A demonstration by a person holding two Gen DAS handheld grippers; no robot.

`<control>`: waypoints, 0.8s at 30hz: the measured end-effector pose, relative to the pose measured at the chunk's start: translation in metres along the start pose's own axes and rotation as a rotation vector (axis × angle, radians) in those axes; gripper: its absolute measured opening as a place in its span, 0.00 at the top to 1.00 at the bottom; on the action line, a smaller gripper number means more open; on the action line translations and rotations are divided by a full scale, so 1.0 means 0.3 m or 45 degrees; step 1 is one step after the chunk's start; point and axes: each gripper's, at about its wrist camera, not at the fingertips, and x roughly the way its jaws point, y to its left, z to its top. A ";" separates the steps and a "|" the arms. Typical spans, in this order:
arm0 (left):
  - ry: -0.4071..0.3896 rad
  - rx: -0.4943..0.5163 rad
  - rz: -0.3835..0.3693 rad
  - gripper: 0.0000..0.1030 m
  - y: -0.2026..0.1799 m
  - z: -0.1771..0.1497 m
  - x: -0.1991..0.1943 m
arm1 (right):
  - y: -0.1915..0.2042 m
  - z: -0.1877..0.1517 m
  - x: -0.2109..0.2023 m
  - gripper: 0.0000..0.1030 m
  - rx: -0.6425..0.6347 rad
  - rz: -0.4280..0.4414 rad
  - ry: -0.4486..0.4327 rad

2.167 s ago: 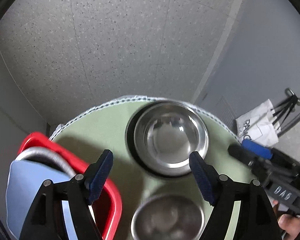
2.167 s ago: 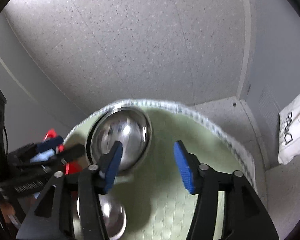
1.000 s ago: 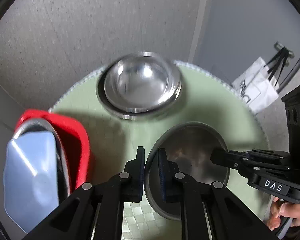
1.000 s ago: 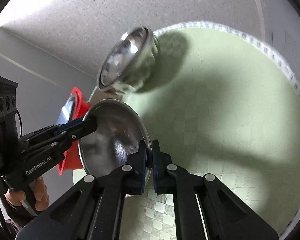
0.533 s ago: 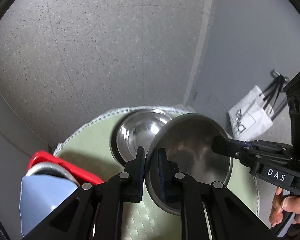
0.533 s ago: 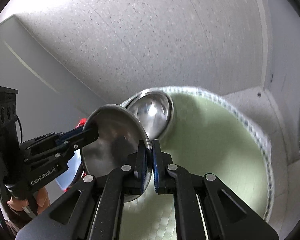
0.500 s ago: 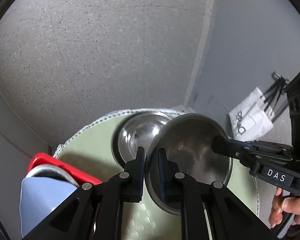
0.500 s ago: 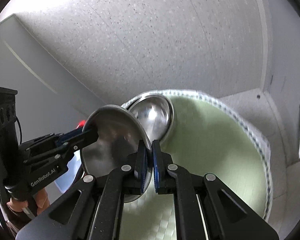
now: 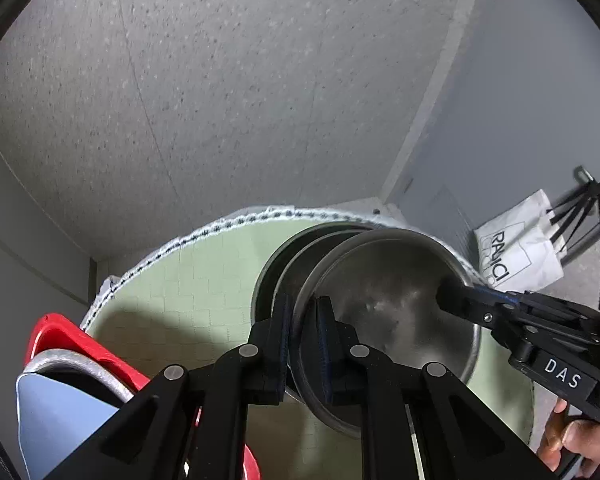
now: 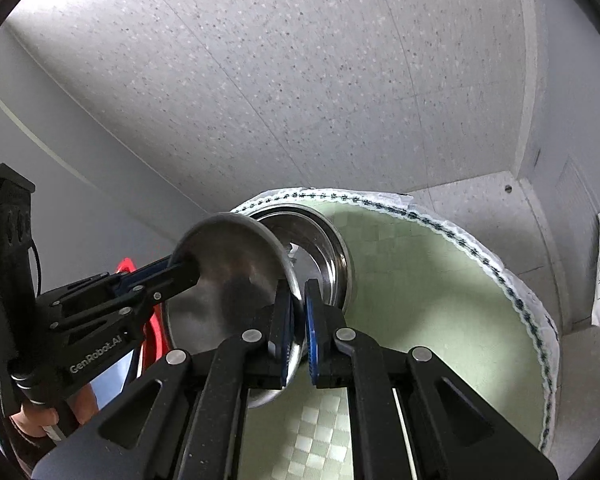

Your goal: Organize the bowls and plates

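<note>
Both grippers hold one steel bowl (image 9: 396, 312) by opposite rims, lifted above the round green table (image 9: 188, 280). My left gripper (image 9: 303, 312) is shut on its left rim. My right gripper (image 10: 298, 312) is shut on its right rim, and also shows in the left wrist view (image 9: 452, 292). The held bowl (image 10: 228, 276) hangs tilted just over a second steel bowl (image 10: 324, 256) that rests on a dark plate (image 9: 268, 276) at the table's far side. The lower bowl is mostly hidden in the left wrist view.
A red basin (image 9: 64, 340) holding a metal rim and a pale blue item (image 9: 56, 424) sits at the table's left edge. A white paper bag (image 9: 516, 256) and black tripod legs stand on the floor at the right. The green table (image 10: 440, 320) stretches right of the bowls.
Both grippers have carried the held bowl forward, so it now overlaps the bowl on the dark plate and hides most of it. Both grips are unchanged.
</note>
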 end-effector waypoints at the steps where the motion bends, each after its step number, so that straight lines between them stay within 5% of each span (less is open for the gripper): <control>1: 0.008 0.002 0.005 0.91 -0.002 0.007 0.023 | 0.003 0.002 0.005 0.94 -0.005 -0.010 0.002; 19: 0.068 -0.014 0.020 0.84 0.001 0.034 0.162 | -0.002 0.040 0.119 0.91 -0.031 -0.132 0.037; 21: 0.058 -0.024 -0.002 0.71 0.001 0.035 0.150 | 0.004 0.042 0.115 0.91 -0.035 -0.140 0.035; 24: 0.005 -0.029 -0.008 0.44 0.007 0.041 0.109 | 0.012 0.047 0.085 0.76 -0.031 -0.110 -0.004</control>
